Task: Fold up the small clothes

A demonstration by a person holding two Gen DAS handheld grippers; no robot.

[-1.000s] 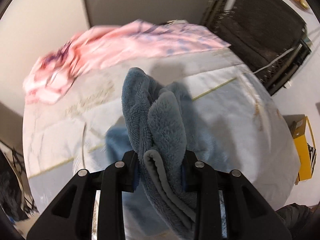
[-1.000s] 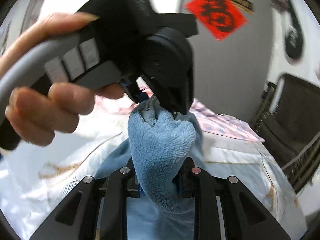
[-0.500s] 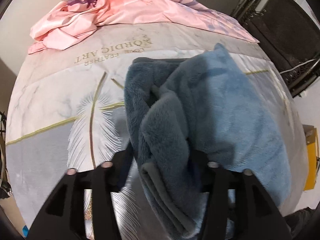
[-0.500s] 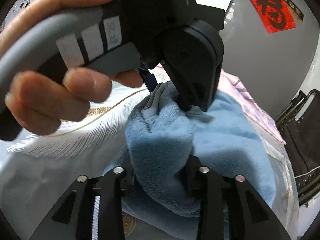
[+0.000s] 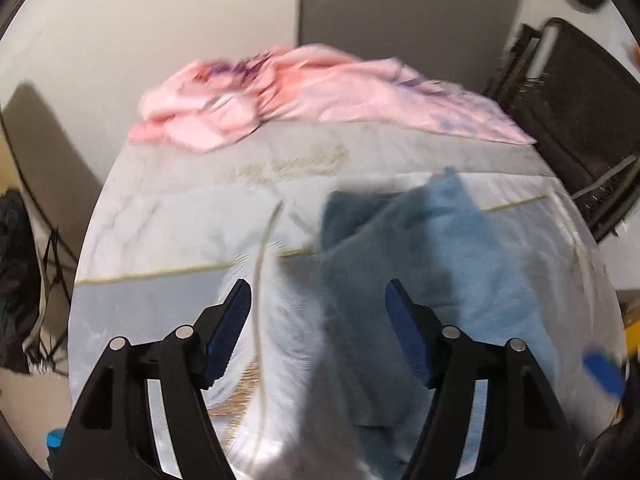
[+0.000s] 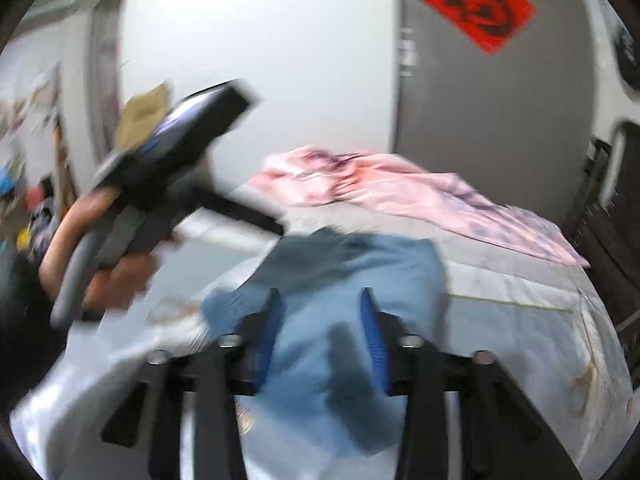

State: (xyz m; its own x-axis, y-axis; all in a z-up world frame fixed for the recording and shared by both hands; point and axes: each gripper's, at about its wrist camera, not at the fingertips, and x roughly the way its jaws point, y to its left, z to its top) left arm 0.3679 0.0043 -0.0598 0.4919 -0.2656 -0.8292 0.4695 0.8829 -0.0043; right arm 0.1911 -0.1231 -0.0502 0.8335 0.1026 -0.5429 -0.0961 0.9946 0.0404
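Half a second after clamping the blue fleece cloth [image 5: 436, 264], left gripper [image 5: 318, 312] and right gripper [image 6: 320, 332] both spread wide and empty above it, cloth dropped folded on bedspread [image 5: 168, 216] below the pink garment [image 5: 320, 92], fold apparently complete.

Lighting: soft, even, indoor; faint shadows. Both views smeared by motion blur, worst on the fluffy blue fleece cloth [image 5: 432, 264]. Edges bent by fisheye distortion; corners vignetted black.

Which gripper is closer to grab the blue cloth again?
Probably the right gripper: it is open with the blue cloth lying straight between its fingers. The left gripper, also open, sits over the cloth's left edge.
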